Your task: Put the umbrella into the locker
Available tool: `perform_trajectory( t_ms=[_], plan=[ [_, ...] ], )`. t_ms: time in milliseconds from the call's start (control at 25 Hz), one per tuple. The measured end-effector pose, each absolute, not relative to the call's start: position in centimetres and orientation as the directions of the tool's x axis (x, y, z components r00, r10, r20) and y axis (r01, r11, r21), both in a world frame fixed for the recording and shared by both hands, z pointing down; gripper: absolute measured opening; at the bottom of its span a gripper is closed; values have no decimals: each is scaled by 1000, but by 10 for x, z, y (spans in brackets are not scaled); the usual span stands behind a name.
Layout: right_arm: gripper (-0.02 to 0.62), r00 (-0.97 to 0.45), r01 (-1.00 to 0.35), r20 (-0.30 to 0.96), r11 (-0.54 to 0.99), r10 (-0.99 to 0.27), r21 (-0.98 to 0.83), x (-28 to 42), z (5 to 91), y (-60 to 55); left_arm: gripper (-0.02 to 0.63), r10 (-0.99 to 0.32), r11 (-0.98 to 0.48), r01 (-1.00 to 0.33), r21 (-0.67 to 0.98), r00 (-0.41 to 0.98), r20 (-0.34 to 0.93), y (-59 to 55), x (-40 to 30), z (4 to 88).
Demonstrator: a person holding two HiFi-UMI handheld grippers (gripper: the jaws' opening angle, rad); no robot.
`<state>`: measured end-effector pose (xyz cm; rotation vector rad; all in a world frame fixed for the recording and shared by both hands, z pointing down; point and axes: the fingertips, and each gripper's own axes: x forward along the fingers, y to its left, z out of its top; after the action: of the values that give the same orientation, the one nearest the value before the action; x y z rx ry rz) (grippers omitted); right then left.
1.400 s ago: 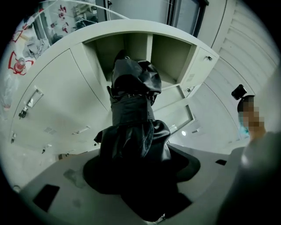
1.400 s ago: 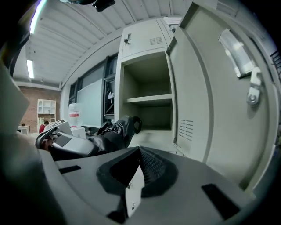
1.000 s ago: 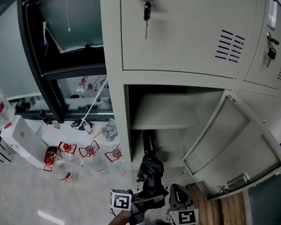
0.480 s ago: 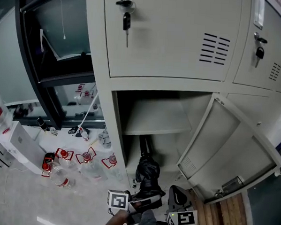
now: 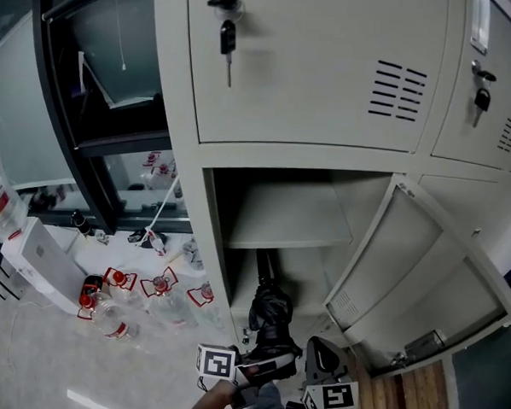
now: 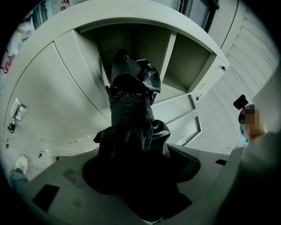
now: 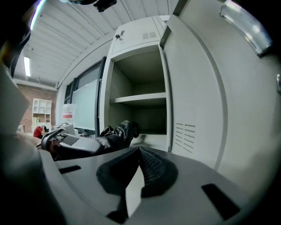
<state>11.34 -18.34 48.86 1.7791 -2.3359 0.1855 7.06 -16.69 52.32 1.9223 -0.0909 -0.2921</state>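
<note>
A folded black umbrella (image 5: 271,316) points into the lower part of the open grey locker (image 5: 181,153), below its shelf (image 5: 285,218). The umbrella's tip is inside the opening. My left gripper (image 5: 260,371) is shut on the umbrella's near end. In the left gripper view the black fabric (image 6: 131,114) fills the space between the jaws of the left gripper (image 6: 140,184). My right gripper (image 5: 322,365) sits just right of it, shut with nothing in it. From the right gripper (image 7: 138,176), the umbrella (image 7: 118,132) lies to the left, in front of the locker shelf (image 7: 138,99).
The locker door (image 5: 422,285) hangs open to the right, close to my right gripper. Keys (image 5: 226,35) hang in the shut upper door. Several water bottles (image 5: 113,316) and a white box (image 5: 39,256) lie on the floor to the left. Wooden flooring (image 5: 408,395) shows at the lower right.
The head view has shifted a little. The umbrella and both grippers stay in about the same place at the locker's lower opening.
</note>
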Motion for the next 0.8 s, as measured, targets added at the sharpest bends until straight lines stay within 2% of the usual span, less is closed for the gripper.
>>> perform_trajectory(
  t_ms=[440, 800],
  plan=[
    [2, -272, -959, 247, 283, -930, 10, 115, 493, -208, 278, -220, -317, 71, 946, 964, -146, -192, 73, 530],
    [2, -280, -957, 261, 291, -924, 2, 115, 497, -228, 278, -259, -279, 119, 953, 946, -194, -219, 75, 526]
  ],
)
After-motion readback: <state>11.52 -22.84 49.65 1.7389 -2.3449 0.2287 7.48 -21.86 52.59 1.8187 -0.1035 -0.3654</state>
